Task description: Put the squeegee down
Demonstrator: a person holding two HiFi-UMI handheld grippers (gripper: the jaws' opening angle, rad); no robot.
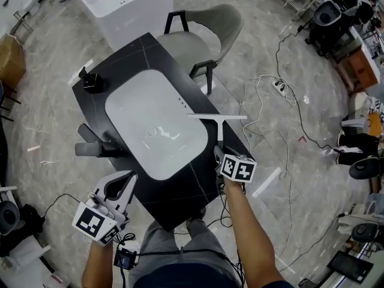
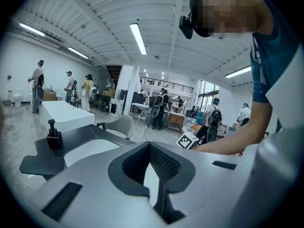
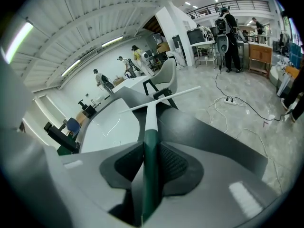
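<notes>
The squeegee (image 1: 217, 120) lies on the black table (image 1: 135, 53) just right of the white basin (image 1: 144, 119). Its white blade runs crosswise at the far end and its handle points back at me. My right gripper (image 1: 219, 153) is at the handle's near end. In the right gripper view the green handle (image 3: 151, 141) runs between the jaws of the right gripper (image 3: 151, 151), which stand open round it, and the blade (image 3: 161, 99) rests on the tabletop. My left gripper (image 1: 128, 176) hovers off the table's near left corner. Its tips meet, and the left gripper (image 2: 150, 146) is empty.
A black faucet block (image 1: 91, 81) stands at the table's far left corner. A dark fixture (image 1: 96, 146) juts off the left edge. A grey chair (image 1: 204, 32) sits behind the table, a white tub (image 1: 123, 2) beyond it. Cables (image 1: 270, 95) trail over the floor at right.
</notes>
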